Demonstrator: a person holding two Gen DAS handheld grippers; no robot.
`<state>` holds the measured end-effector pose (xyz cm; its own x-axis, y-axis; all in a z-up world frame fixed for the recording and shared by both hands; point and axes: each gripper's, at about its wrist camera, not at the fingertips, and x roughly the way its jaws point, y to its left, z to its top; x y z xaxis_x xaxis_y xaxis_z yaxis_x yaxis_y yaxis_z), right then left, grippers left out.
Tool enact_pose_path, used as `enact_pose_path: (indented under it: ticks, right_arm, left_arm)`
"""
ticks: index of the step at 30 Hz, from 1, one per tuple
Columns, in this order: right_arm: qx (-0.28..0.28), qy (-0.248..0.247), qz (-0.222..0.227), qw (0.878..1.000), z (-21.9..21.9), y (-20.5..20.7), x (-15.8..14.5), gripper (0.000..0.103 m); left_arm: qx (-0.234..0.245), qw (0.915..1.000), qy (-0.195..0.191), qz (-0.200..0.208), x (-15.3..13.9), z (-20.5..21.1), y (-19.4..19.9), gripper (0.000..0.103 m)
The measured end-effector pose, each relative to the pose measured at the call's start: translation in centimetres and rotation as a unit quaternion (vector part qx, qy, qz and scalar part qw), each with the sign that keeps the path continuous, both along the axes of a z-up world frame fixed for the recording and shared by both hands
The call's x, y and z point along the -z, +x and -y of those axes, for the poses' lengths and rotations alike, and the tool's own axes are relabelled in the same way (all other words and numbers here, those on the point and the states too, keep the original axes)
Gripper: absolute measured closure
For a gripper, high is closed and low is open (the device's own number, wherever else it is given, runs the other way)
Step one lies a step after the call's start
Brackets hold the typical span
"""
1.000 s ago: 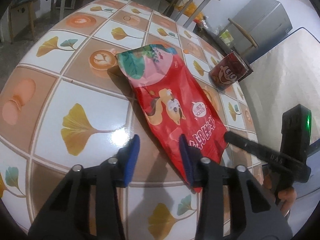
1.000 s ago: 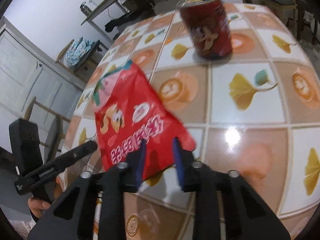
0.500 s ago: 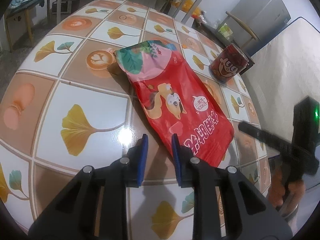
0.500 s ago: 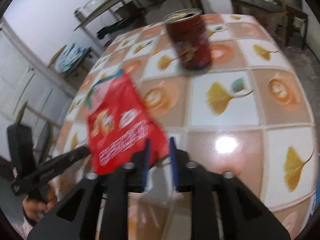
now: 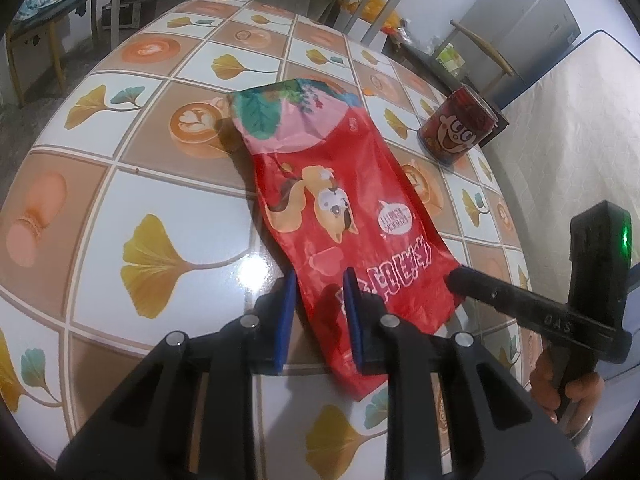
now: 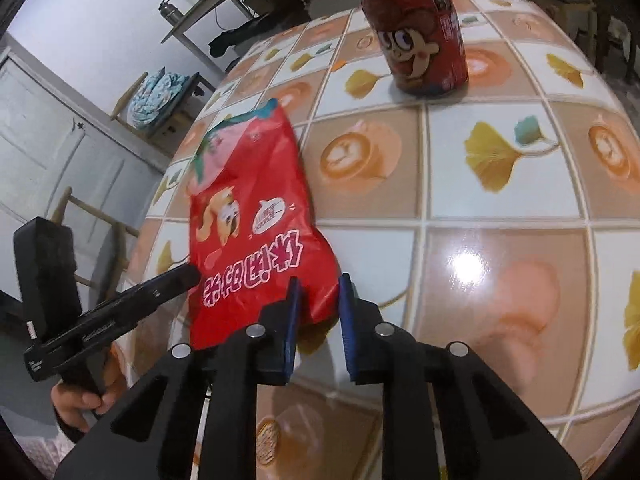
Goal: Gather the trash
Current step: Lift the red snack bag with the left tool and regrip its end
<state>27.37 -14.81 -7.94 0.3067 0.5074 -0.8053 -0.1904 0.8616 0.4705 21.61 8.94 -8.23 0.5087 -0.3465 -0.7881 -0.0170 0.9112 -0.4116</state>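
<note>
A red snack bag (image 5: 332, 200) (image 6: 248, 216) lies lengthwise on the tiled table (image 5: 160, 184). Behind it stands an upright red drink can (image 5: 456, 132) (image 6: 416, 40), apart from both grippers. My left gripper (image 5: 319, 280) straddles the bag's near left corner with its jaws narrow. Its shadow falls on the bag and the pads do not visibly press it. My right gripper (image 6: 319, 300) is at the bag's other near corner. Its jaws are closing, the corner fills the gap between the pads, and that corner sits slightly raised off the table.
A hand (image 5: 568, 384) holds the right gripper's handle past the table's near right edge. A pale mattress (image 5: 580, 140) and a grey cabinet (image 5: 524, 12) stand beyond the can. A white door (image 6: 48, 140) and a wooden chair (image 6: 100, 216) are off the table's left side.
The left jaws narrowed, and the bag's corner, beside them half a second ago, now lies between them. The right jaws widened briefly and closed again on the other corner.
</note>
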Motion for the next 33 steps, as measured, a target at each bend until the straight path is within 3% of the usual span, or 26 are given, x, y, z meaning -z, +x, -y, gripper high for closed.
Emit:
enact_pose_path:
  ticks: [20, 24, 27, 31, 33]
  right_arm:
    - [-0.062, 0.045, -0.061, 0.995, -3.9, -10.3, 0.4, 0.085]
    - [-0.058, 0.051, -0.063, 0.995, -4.0, -11.0, 0.4, 0.085]
    - [-0.041, 0.051, -0.057, 0.996, -3.1, -11.4, 0.1, 0.084]
    - [-0.015, 0.061, -0.056, 0.996, -1.1, -11.9, 0.0, 0.069]
    - [0.000, 0.060, -0.052, 0.997, -0.3, -11.8, -0.1, 0.068]
  left_arm:
    - [0.043, 0.9983, 0.025, -0.032, -0.5, -1.5, -3.8, 0.079]
    - [0.039, 0.9986, 0.016, -0.031, -0.7, -1.7, -4.2, 0.065]
    - [0.040, 0.9988, 0.024, -0.011, -1.4, -1.3, -4.8, 0.045]
    - [0.053, 0.9975, 0.043, 0.016, -2.6, -0.4, -5.5, 0.030]
    - [0.060, 0.9966, 0.051, 0.024, -3.0, 0.2, -5.6, 0.025]
